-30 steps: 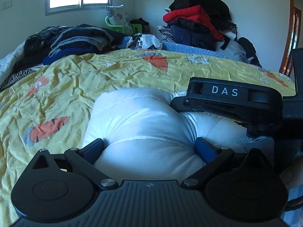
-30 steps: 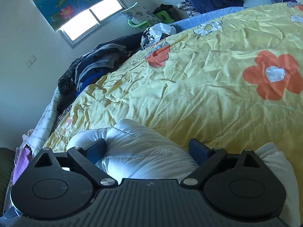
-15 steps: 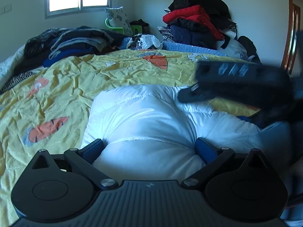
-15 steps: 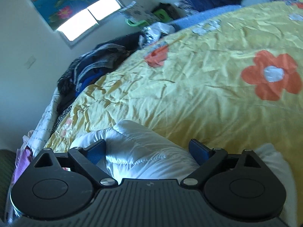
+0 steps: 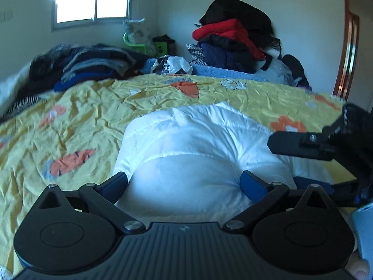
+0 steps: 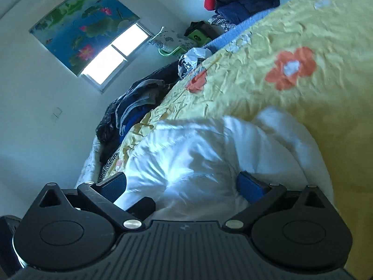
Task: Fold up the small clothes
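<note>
White walls and a bright window (image 5: 92, 8) with a flowered blind (image 6: 81, 30) close off the far side of the room, and below them a bed under a yellow quilt (image 5: 81, 116) with orange flowers fills most of what I see. Dark folded clothes (image 5: 93, 63) are stacked along the quilt's far left edge, and a heap of red and black clothes (image 5: 233, 37) rises past its far edge, with a wooden door frame (image 5: 348, 53) to the right.

A white puffy jacket (image 5: 198, 144) lies bunched on the near part of the quilt, close to the near edge and right in front of me. My left tool (image 5: 184, 182) has its blue pads set wide, one on each side of the jacket's near bulge, and the padding swells up between them. I cannot tell whether the pads are pressing on the cloth or only flanking it.

My right tool (image 6: 181, 184) comes in from the right side of the bed, tilted over on its side, with its nearest finger (image 5: 293, 143) hovering just above the jacket's right part. Its jaws are opening and stand wide apart, the jacket bulging into the gap between the blue pads without being pinched. Part of a black piece, blurred, shows beneath its left finger, against the white cloth.
</note>
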Tool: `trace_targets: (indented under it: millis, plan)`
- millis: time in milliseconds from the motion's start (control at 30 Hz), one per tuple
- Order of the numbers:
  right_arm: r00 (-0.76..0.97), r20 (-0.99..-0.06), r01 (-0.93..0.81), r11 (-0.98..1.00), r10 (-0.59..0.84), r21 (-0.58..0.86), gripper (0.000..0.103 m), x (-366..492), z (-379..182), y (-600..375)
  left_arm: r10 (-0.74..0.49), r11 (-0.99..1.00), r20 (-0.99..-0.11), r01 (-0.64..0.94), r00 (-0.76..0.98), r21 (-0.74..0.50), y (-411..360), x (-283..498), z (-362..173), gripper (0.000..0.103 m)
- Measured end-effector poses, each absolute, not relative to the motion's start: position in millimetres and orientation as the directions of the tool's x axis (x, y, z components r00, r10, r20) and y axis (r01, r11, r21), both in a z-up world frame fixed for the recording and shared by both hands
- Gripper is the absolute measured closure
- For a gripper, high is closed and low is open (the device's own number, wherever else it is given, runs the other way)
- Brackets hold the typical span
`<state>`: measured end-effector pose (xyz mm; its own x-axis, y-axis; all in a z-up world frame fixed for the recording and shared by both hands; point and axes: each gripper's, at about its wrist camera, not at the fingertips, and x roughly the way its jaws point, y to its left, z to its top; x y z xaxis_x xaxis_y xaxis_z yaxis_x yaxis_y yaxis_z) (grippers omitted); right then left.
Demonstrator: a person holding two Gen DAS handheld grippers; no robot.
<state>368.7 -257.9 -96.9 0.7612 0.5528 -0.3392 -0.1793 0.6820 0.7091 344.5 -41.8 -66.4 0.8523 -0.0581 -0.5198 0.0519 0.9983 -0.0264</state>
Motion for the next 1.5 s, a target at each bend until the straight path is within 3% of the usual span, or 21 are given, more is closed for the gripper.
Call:
trace_targets:
  millis: [200, 367, 433, 500, 567, 667, 833, 1000, 1300, 1500]
  plan:
    - [0.784, -0.320, -0.216, 0.717, 0.532, 0.662, 0.006, 367.7, -109.1, -252.6, -0.044, 0.999, -0.517, 0.038, 0.855, -0.022, -46.6, 356.2, -82.2, 0.000]
    - [0.776, -0.368, -0.222, 0.767, 0.513, 0.602, 0.005, 371.4, -103.6, -243.0, -0.032, 0.999, -0.505, 0.034, 0.863, -0.005, -49.0, 352.5, -81.3, 0.000]
    - [0.762, -0.428, -0.207, 0.810, 0.485, 0.549, 0.006, 366.2, -91.0, -238.8, -0.050, 0.999, -0.508, 0.037, 0.860, -0.035, -40.3, 345.4, -72.6, 0.000]
    - [0.759, -0.477, -0.159, 0.837, 0.443, 0.524, 0.003, 347.2, -72.3, -240.1, -0.052, 0.998, -0.487, 0.023, 0.872, -0.065, -28.1, 326.6, -59.3, 0.000]
    - [0.765, -0.458, -0.177, 0.832, 0.452, 0.526, 0.001, 318.2, -57.7, -247.5, -0.061, 0.996, -0.435, 0.025, 0.898, -0.088, -14.2, 295.8, -45.5, 0.000]
    - [0.779, -0.475, -0.219, 0.887, 0.409, 0.406, 0.000, 264.1, -45.9, -253.3, -0.073, 0.995, -0.408, 0.038, 0.910, -0.095, 2.2, 246.8, -31.0, 0.000]
    - [0.763, -0.567, -0.197, 0.947, 0.311, 0.253, 0.000, 200.7, -65.1, -259.6, -0.062, 0.997, -0.478, 0.030, 0.876, -0.074, 4.9, 178.7, -42.7, 0.000]
    - [0.734, -0.637, -0.087, 0.962, 0.238, 0.259, 0.000, 169.2, -82.8, -250.7, -0.016, 1.000, -0.635, 0.002, 0.772, -0.024, -16.5, 153.0, -62.7, 0.000]
    - [0.663, -0.733, -0.044, 0.985, 0.154, 0.167, 0.001, 145.4, -100.6, -229.0, -0.040, 0.999, -0.640, 0.008, 0.767, -0.053, -24.6, 129.1, -58.7, 0.000]
    - [0.669, -0.729, -0.019, 0.983, 0.147, 0.181, 0.001, 138.7, -94.3, -229.7, -0.037, 0.998, -0.632, 0.001, 0.774, -0.057, -25.1, 120.8, -59.1, 0.000]
